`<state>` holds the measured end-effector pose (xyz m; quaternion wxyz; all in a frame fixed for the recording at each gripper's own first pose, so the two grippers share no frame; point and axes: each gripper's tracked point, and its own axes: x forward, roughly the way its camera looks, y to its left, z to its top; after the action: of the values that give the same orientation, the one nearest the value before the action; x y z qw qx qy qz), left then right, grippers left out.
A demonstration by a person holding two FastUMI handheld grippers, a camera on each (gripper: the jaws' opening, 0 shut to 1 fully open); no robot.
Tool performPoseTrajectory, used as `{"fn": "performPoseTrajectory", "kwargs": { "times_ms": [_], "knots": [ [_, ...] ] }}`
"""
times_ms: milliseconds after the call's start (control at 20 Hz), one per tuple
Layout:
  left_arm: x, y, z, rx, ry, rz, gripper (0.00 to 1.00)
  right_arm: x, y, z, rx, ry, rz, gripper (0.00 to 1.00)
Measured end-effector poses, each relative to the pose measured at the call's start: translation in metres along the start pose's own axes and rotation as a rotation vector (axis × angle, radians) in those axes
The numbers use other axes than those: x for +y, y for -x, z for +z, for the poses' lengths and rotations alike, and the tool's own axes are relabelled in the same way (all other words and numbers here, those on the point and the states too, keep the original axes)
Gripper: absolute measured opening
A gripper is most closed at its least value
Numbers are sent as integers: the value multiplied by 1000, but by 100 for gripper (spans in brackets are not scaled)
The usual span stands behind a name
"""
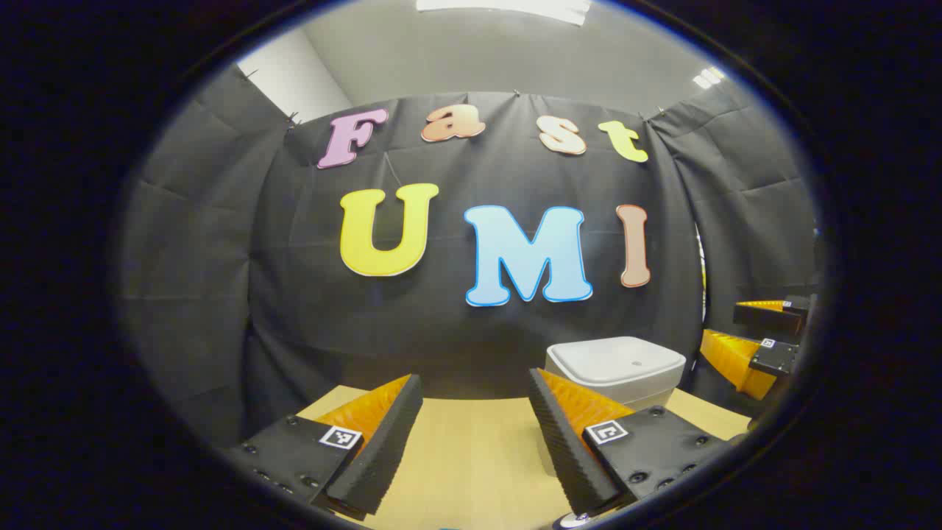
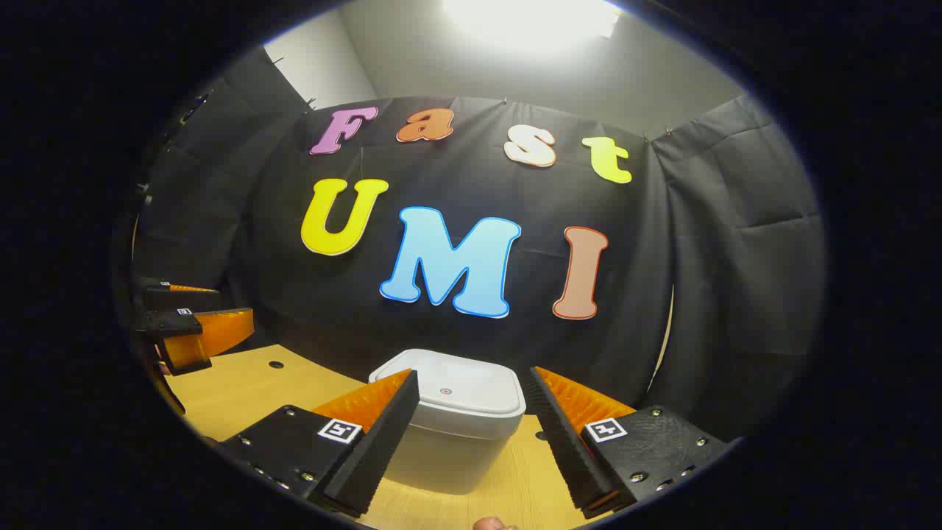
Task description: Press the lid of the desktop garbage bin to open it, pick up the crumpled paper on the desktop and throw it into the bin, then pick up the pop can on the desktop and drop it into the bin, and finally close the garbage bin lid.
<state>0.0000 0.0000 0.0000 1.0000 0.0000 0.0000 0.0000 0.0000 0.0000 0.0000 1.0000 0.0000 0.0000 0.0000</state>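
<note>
Bin (image 2: 449, 419) white, lid (image 2: 452, 394) down, upright on wooden desktop (image 2: 243, 386) against black cloth wall. Right gripper (image 2: 471, 430) hovers just in front of bin, 2 fingers spread wide, gripping nothing; bin between fingers in right gripper view. Left gripper (image 1: 475, 442) fingers also apart, empty, above bare desktop (image 1: 471, 456); bin (image 1: 618, 368) ahead to its right.

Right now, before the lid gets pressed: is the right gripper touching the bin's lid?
Apart. In the right gripper view the right gripper stands open, fingers either side of the closed garbage bin, with bare gaps showing between each finger and its lid.
</note>
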Motion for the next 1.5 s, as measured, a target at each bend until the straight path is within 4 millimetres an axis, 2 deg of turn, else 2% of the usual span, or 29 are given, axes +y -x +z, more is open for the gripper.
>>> {"fn": "performPoseTrajectory", "kwargs": {
  "times_ms": [450, 500, 700, 1000, 1050, 1100, 1150, 1250, 1300, 1350, 1500],
  "knots": [
    [21, 3, -6, 4, 19, 18, 97, 3, -1, -8, 48, -32, -15, 95],
    [22, 3, -6, 3, 18, 17, 95, 2, -1, -7, 48, -35, -17, 95],
    [18, 3, -5, -7, 17, 7, 97, 0, -1, -5, 43, -33, -22, 94],
    [14, 2, -4, -11, 16, -1, 96, 6, -12, -15, 90, -39, -9, 93],
    [14, 1, -6, -6, 14, -1, 96, 7, -13, -18, 97, -45, -2, 83],
    [15, 0, -7, -2, 12, -2, 96, 7, -16, -19, 104, -49, -5, 79],
    [15, 1, -8, 1, 9, -3, 96, 8, -18, -19, 104, -53, 0, 63],
    [15, 0, -9, 4, 10, -1, 97, 8, -22, -18, 101, -55, -5, 49],
    [15, -1, -11, 10, 13, -1, 97, 9, -25, -19, 97, -64, 5, 46],
    [15, -1, -14, 19, 17, 0, 97, 14, -25, -19, 99, -70, 20, 36],
    [13, -1, -15, 31, 24, 1, 97, 20, -28, -20, 98, -57, 46, 35]
  ]
}}
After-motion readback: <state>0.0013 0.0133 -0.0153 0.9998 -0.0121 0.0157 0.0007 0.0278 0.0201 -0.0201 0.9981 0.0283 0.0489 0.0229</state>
